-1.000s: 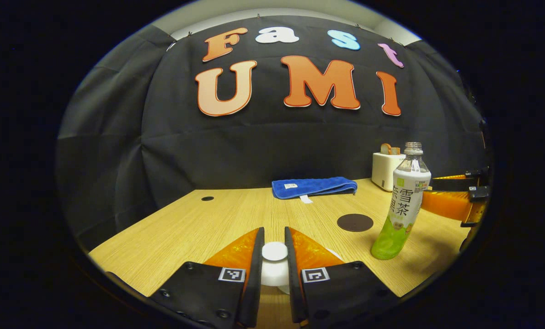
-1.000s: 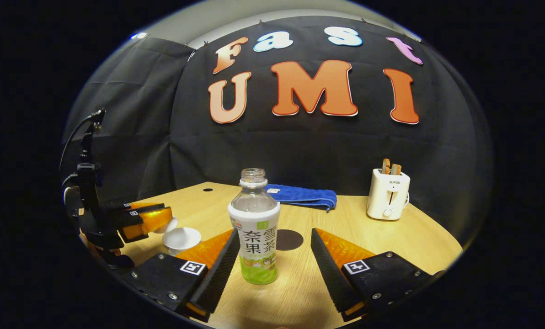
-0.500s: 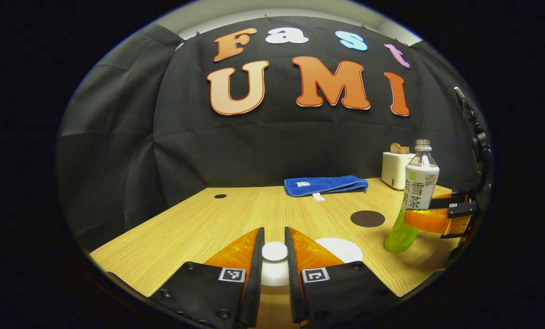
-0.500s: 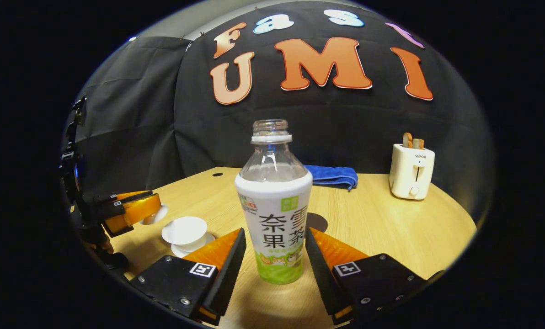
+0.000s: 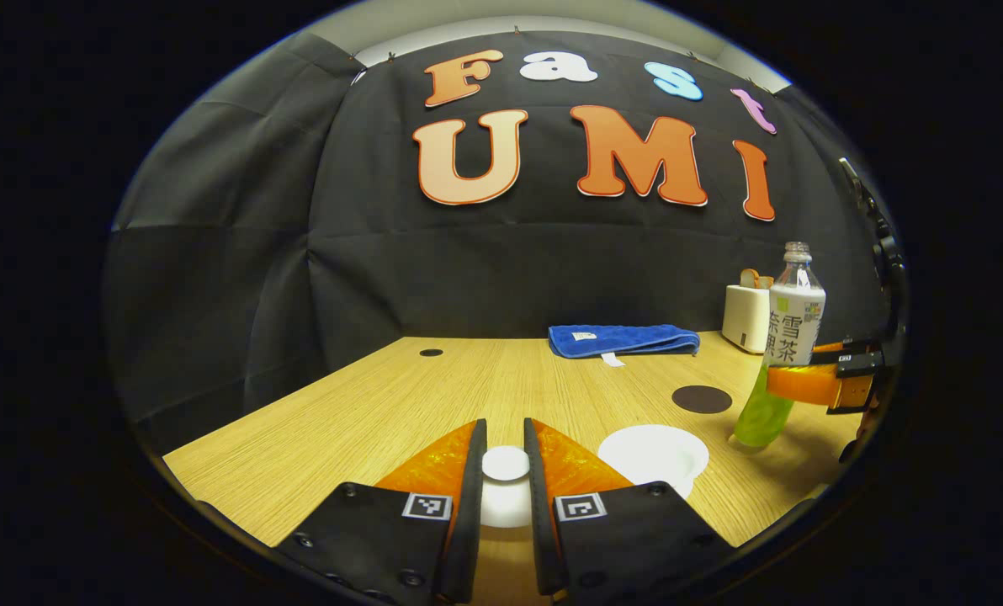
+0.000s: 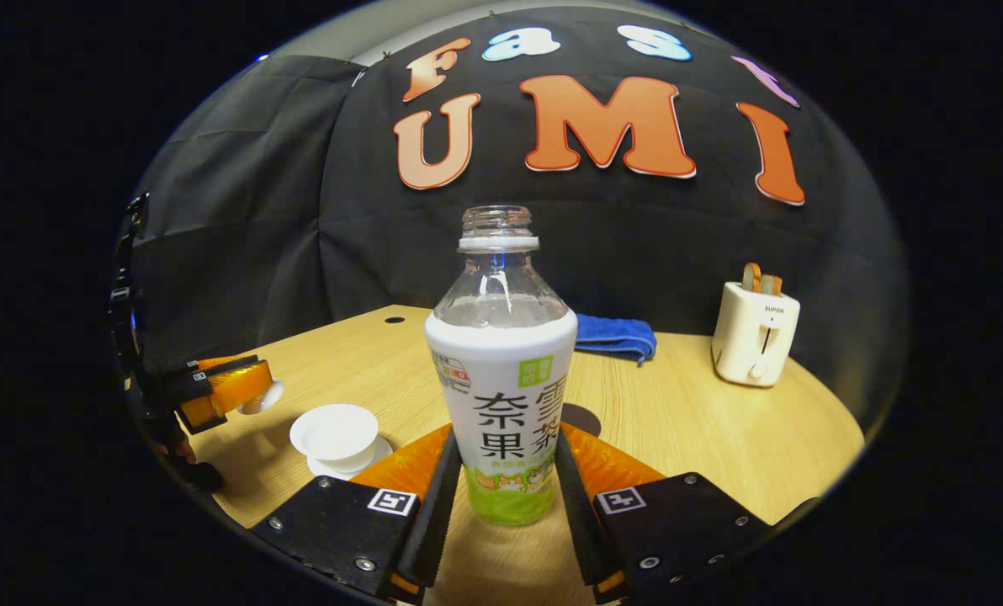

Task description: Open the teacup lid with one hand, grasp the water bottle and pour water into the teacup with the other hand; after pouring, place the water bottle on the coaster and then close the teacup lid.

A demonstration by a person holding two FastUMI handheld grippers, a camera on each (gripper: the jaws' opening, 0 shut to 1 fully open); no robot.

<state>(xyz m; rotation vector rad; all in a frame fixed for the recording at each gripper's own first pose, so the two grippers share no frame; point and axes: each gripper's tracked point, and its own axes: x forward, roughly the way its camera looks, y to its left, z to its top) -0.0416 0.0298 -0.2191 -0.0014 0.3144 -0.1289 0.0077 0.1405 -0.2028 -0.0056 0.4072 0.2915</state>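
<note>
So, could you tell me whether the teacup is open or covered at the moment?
Open. The teacup stands uncovered on its saucer, and the left tool holds the lid by its knob, off to the side of it.

I'm seeing a pale matt wood-grain table (image 6: 703, 421), a clear glossy plastic bottle w/ paper-look label (image 6: 501, 370), a fuzzy blue cloth towel (image 5: 623, 339), a smooth glossy white teacup (image 6: 337, 433).
</note>
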